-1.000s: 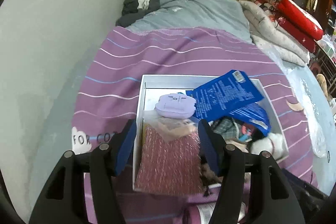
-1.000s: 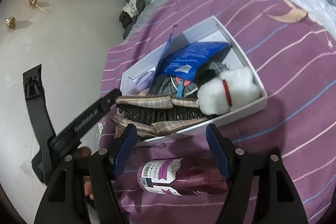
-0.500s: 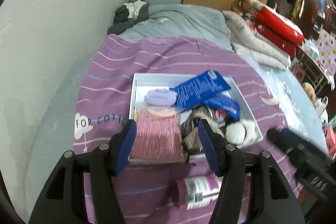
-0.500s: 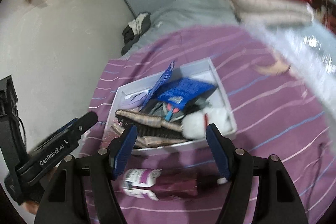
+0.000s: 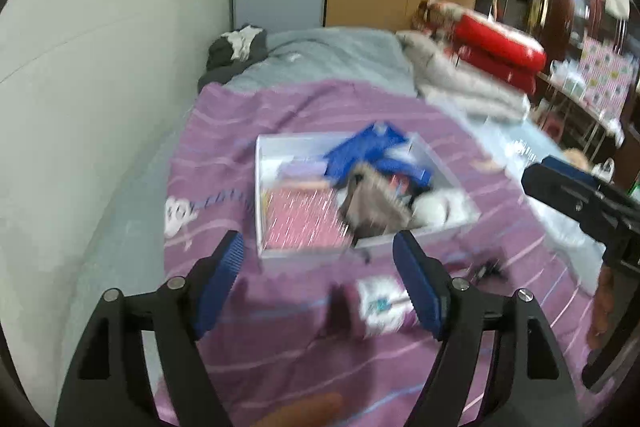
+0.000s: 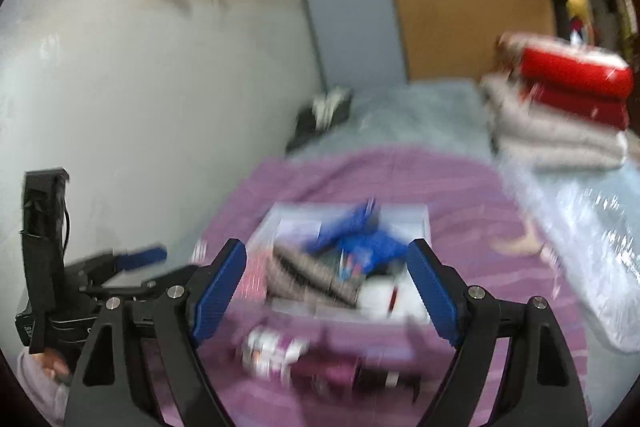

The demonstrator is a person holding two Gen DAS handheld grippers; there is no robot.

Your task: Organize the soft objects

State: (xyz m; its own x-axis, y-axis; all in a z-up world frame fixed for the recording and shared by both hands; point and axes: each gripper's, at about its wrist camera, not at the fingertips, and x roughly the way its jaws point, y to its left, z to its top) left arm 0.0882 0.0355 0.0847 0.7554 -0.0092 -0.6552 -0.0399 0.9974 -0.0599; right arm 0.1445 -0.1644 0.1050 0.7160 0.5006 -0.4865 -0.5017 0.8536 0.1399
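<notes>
White box is sitting mid-frame in the left wrist view, on the purple striped blanket. Inside it: a pink glittery pouch filling the lower left, a lilac item above that, blue packets leaning across the upper middle, a brown plaid bundle at centre right, a white plush at the lower right corner. All of it is blurring with motion.

A bottle with a white label is lying on the blanket just below the box, outside it, near the lower centre of frame.

Left gripper is hanging over the blanket below the box, jaws spread wide and having just been opening, nothing between the pads. Right gripper is likewise spread wide, jaws just having been opening, gripping nothing; in its view the box and bottle are showing past the 2 fingers.

Folded bedding, red over beige, is stacked at the upper right. Dark clothes are bunching against the wall at upper left of centre.
</notes>
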